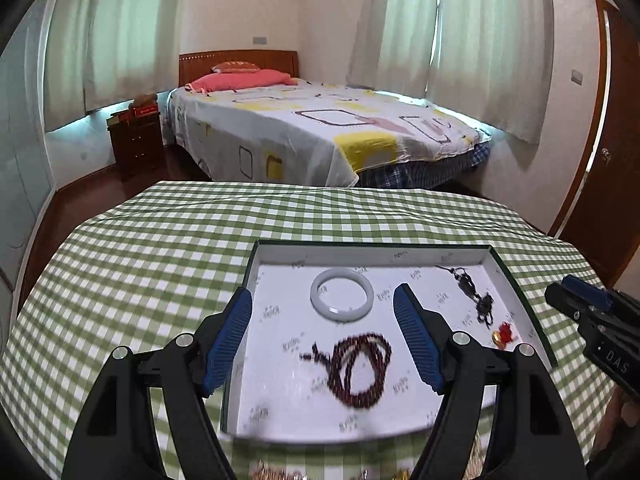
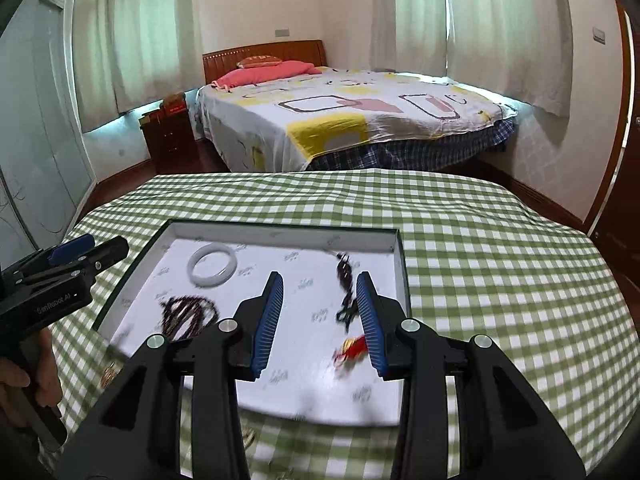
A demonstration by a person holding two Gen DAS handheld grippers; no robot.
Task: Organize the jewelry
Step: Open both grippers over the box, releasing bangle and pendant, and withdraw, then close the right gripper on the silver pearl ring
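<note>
Between the parted, empty fingers of the left claw [image 1: 322, 334] lies a coil of dark red beads [image 1: 356, 368], directly ahead and below in the shallow white-lined box [image 1: 372, 254] on the green checked counter [image 1: 160, 240]. The coil has no clear long axis; a short tail points left. Beyond it rests a white stone bangle [image 1: 342, 294]. The right claw [image 2: 319, 322], partly open and empty, hangs over a red-and-gold trinket [image 2: 350, 350], so the left is nearer the beads.
</note>
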